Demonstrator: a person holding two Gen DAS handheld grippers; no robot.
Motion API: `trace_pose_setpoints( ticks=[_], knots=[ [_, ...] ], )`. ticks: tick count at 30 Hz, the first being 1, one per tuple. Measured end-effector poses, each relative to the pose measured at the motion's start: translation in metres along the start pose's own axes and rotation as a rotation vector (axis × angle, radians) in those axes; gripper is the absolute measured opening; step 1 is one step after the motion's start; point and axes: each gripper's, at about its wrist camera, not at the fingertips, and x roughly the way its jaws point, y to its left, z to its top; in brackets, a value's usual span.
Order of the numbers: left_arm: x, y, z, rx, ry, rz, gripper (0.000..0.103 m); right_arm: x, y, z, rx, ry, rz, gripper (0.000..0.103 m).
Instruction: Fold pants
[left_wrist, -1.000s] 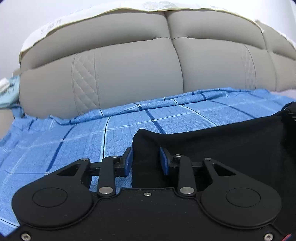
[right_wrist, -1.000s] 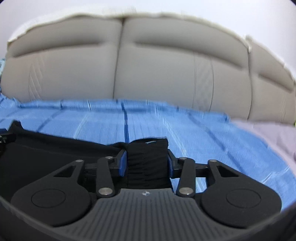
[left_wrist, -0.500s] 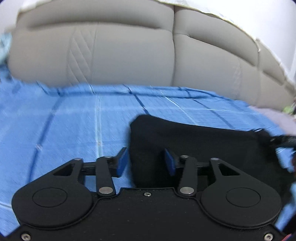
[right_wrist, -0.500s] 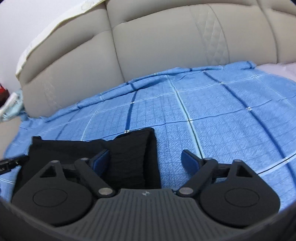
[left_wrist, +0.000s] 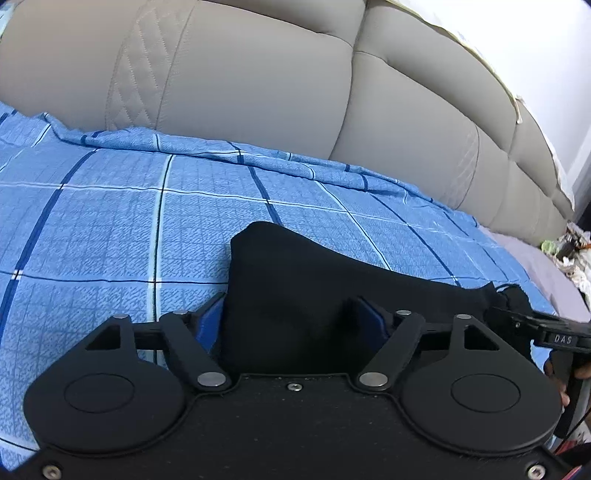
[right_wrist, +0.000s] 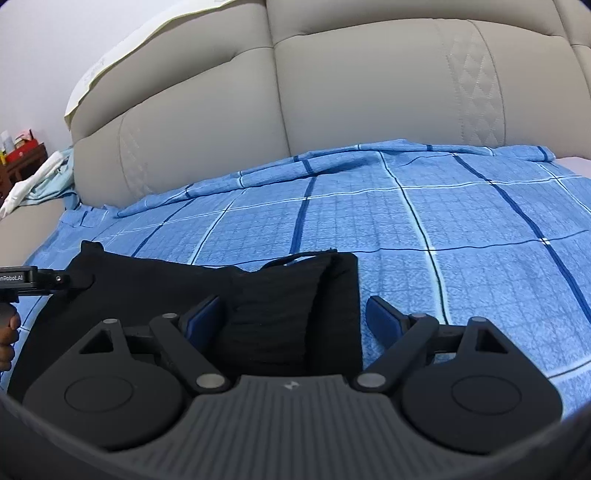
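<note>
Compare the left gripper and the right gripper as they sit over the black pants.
The left gripper has a flat speckled black body; the right gripper has a ribbed grey one. The left straddles a plain corner of the black pants, the right a gathered end with a cord loop. The left's jaws have just been opening; the right's eased in slightly. Both stand open with blue pads, cloth between them, unpinched, over the blue checked sheet.

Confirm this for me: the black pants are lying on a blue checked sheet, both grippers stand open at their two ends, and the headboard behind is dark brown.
One detail is off: the headboard is light grey-beige, not dark brown, as the right wrist view shows. The rest holds: the black pants lie on the blue checked sheet, and the left gripper and right gripper stand open at their ends, jaws just opened.
</note>
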Motion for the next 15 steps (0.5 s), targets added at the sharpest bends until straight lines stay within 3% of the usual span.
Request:
trace_pose_setpoints(
  ticks=[15],
  knots=[
    [0.011, -0.015, -0.004, 0.132, -0.005, -0.005, 0.096, 0.008, 0.005, 0.004, -0.016, 0.0, 0.023, 0.085]
  ],
)
